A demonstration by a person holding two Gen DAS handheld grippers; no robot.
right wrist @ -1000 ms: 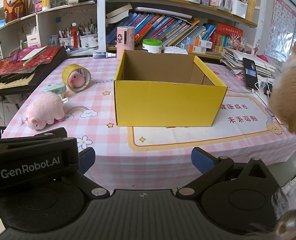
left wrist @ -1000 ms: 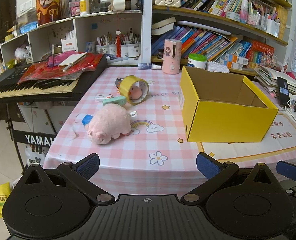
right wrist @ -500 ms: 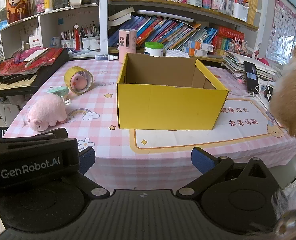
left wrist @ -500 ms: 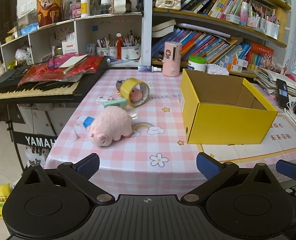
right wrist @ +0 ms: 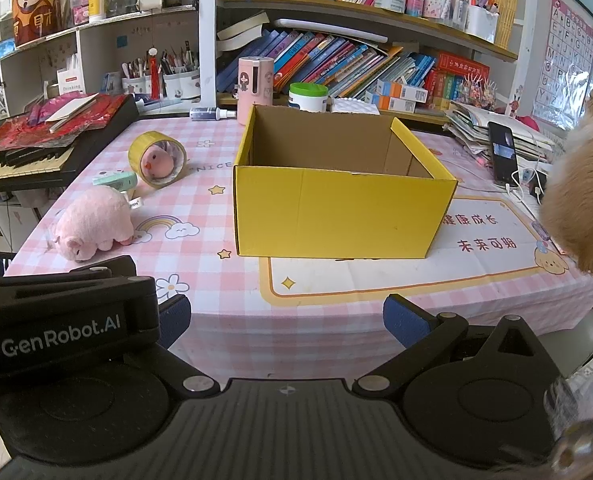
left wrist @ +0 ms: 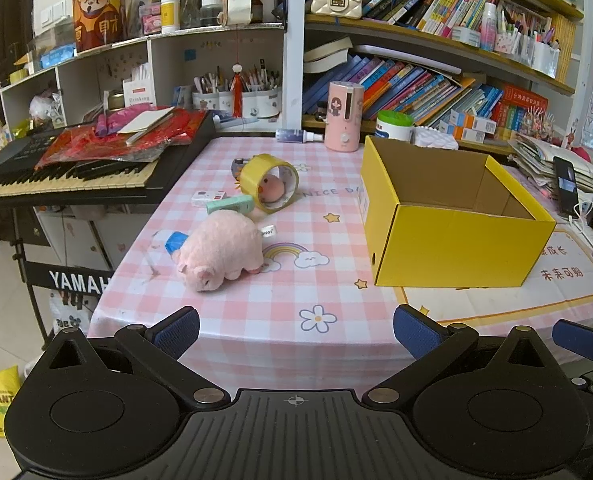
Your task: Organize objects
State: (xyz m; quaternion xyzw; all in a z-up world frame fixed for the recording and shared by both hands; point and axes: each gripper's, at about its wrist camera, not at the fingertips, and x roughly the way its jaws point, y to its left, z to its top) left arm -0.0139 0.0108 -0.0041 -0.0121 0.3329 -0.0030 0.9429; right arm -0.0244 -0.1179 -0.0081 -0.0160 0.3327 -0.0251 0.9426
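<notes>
- Both pairs of blue-padded fingers stand wide apart with nothing between them: the left gripper sits at the bottom of its own view, the right gripper at the bottom of its view, each short of the near edge of the table.
- At the lower left of the right wrist view, the black body of the left gripper crosses in front, marked "GenRobot.AI".
- Right of centre in the left view, a yellow cardboard box stands open-topped on the pink checked cloth, and what shows of its inside is bare.
- Left of centre, a pink plush pig lies on the cloth, well apart from the box.
- Just behind the pig lies a mint-green oblong item, with a small white box beside it.
- Above those in the frame, a roll of yellow tape stands on edge, and a small pink chick toy sits inside its ring.
- A blue-capped item lies touching the pig's left side.
- A black keyboard fills the left middle of the frame, piled with red wrappers.
- Tan fur fills the right edge of the right view; what it belongs to is unclear.
</notes>
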